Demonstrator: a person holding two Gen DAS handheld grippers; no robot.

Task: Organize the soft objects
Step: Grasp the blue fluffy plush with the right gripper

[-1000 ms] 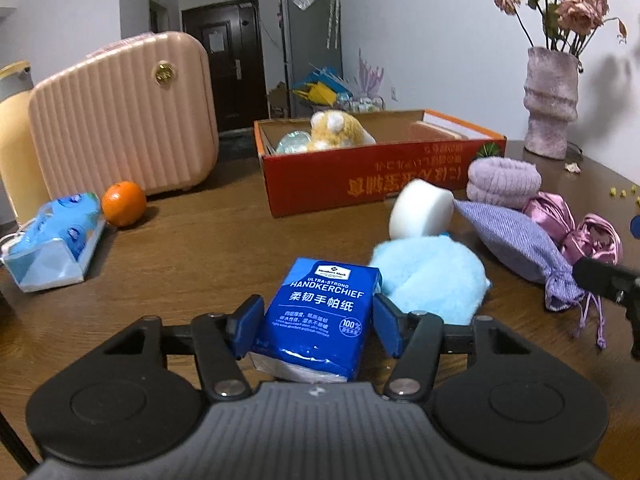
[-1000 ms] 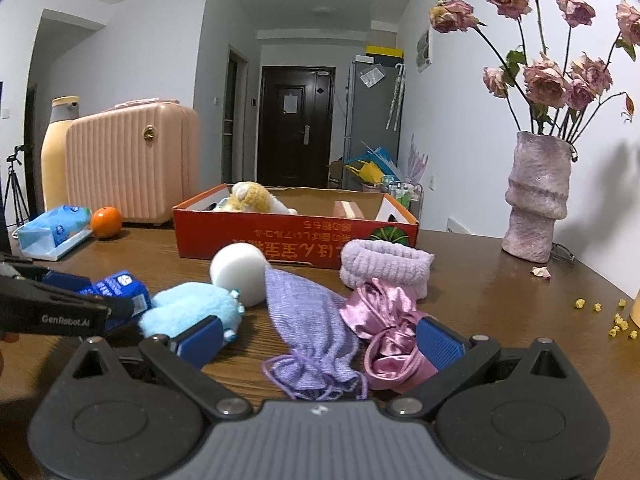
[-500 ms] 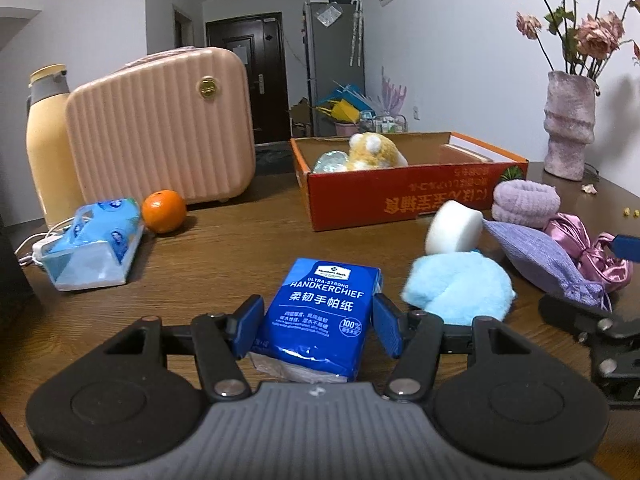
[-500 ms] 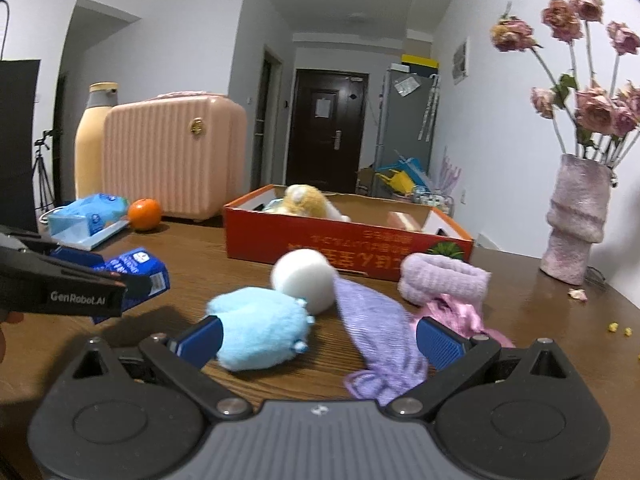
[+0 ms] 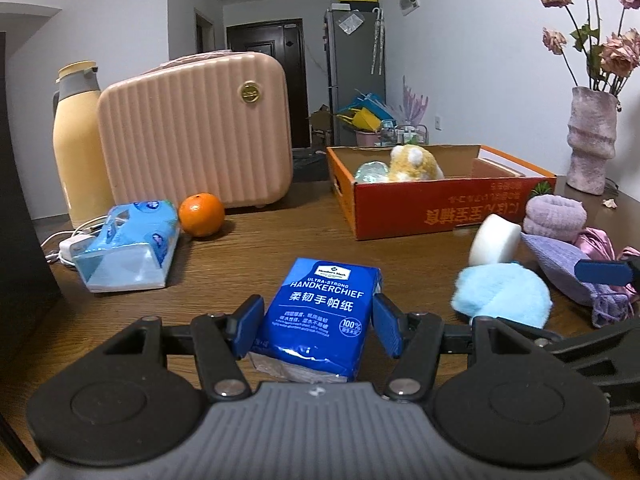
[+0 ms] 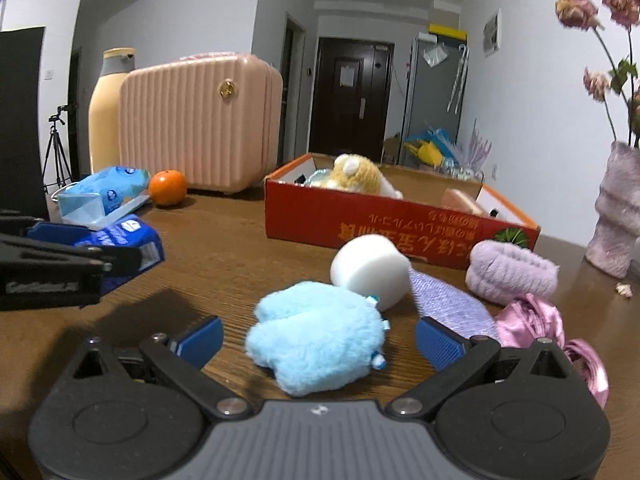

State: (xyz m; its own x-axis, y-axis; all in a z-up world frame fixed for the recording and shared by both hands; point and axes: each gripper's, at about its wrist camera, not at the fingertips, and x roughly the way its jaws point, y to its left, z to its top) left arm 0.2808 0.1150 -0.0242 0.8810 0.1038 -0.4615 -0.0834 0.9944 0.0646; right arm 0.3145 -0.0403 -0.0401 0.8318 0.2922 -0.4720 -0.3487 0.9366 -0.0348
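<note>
My left gripper [image 5: 318, 326] is shut on a blue handkerchief tissue pack [image 5: 320, 318] and holds it above the wooden table; the pack also shows in the right wrist view [image 6: 124, 240]. My right gripper [image 6: 320, 340] is open, its fingers on either side of a light blue fluffy toy [image 6: 316, 342], which also shows in the left wrist view [image 5: 502, 294]. Behind it lie a white sponge [image 6: 370, 268], a lilac pouch [image 6: 448, 306], a lilac headband [image 6: 512, 272] and pink satin bags [image 6: 536, 322]. The red cardboard box [image 6: 400, 222] holds a yellow plush [image 6: 354, 172].
A pink suitcase [image 5: 196, 132], a yellow flask [image 5: 78, 140], an orange [image 5: 201, 215] and a blue wipes pack [image 5: 128, 248] stand at the left. A pink vase [image 5: 591, 140] with dried roses stands at the right. A tripod [image 6: 56, 152] stands beyond the table.
My left gripper has lifted and pulled back left with the tissue pack. My right gripper has moved left from the lilac pouch to the light blue fluffy toy.
</note>
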